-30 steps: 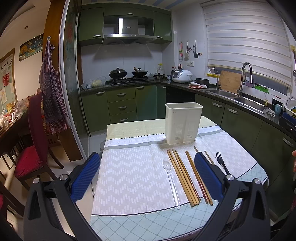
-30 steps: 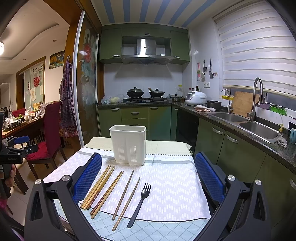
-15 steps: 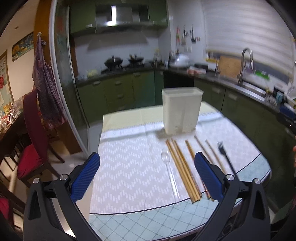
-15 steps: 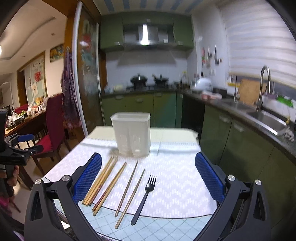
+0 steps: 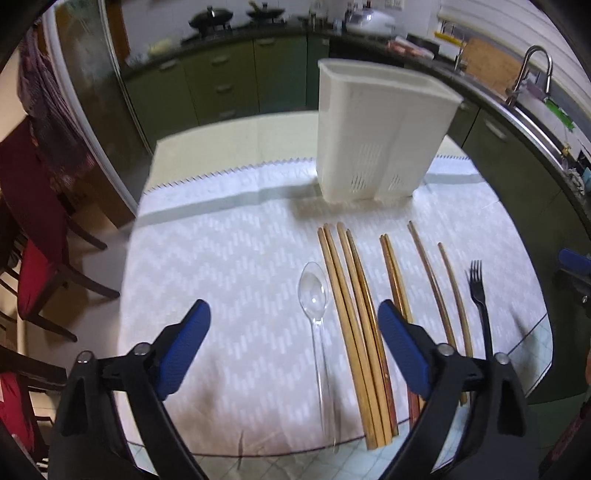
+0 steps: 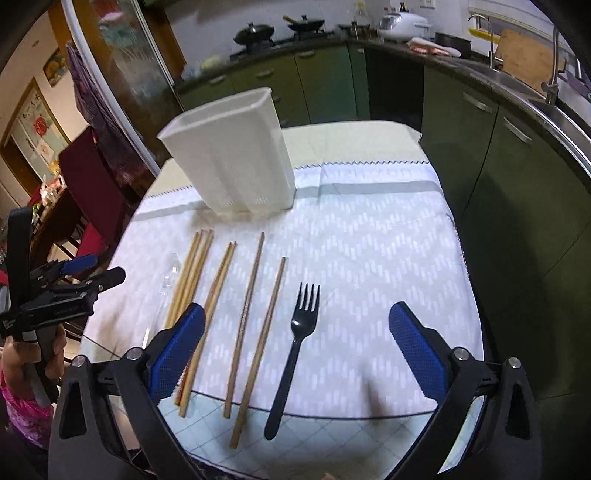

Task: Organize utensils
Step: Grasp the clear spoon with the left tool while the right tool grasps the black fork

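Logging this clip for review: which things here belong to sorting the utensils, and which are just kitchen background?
Part of the job:
white utensil holder
wooden chopsticks
clear plastic spoon
black fork

Just lying about:
red chair
woks on the stove
rice cooker
sink tap

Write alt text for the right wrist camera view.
The open right gripper, its jaws just narrowed slightly, hovers over a black fork and wooden chopsticks lying on a white cloth. A white utensil holder stands behind them.
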Tool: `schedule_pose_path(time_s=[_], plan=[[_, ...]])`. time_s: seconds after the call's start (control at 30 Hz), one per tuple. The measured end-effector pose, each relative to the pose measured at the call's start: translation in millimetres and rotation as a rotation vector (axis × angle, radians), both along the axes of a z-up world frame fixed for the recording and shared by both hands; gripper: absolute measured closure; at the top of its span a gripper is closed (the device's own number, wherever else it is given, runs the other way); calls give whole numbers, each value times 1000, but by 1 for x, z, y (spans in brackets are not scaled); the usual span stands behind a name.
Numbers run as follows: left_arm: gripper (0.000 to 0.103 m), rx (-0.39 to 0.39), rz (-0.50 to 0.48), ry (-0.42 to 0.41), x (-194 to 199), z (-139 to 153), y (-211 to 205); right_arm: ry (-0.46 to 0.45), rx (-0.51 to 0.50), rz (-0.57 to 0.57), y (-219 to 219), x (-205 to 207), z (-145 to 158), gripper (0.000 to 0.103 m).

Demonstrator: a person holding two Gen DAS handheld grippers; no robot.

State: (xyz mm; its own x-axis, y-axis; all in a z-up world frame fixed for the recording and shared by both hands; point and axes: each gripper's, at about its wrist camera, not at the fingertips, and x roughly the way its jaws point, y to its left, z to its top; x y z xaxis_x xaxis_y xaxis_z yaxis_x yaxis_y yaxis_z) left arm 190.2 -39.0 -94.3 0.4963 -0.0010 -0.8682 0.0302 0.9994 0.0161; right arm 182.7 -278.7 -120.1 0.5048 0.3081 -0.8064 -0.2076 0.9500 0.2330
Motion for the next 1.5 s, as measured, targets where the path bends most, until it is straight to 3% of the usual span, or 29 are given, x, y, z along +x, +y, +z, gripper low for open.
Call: schedule_pose_path(time_s=[0.1,0.4,0.47,0.8,0.9,1.17,1.3,1.47,1.5], plan=[[31,20,16,63,14,-17,0,53,-24,-18,0,15,-11,37],[53,5,16,216,22,-54,-4,121,-74,3,11,33,-37,38],[61,-4,20,230,23,-58,-6,123,-71,1,10,35,-37,38],[79,-5,4,262,26,-66,-25,121,-85,6,11,37,-37,37],[94,-13,10,267,27,-64,-30,128,-99,11,12,37,-38,36],[95,-53,-2,269,26,-62,-20,244,-122,53,16,43,-56,32],[95,-57,-25,243,22,-56,-10,297,-187,63,26,44,-65,54],[94,-61,-48,209,14,-45,-13,344,-229,68,38,42,-74,68],[94,-58,-51,201,14,-43,-13,353,-233,61,40,41,-77,75]])
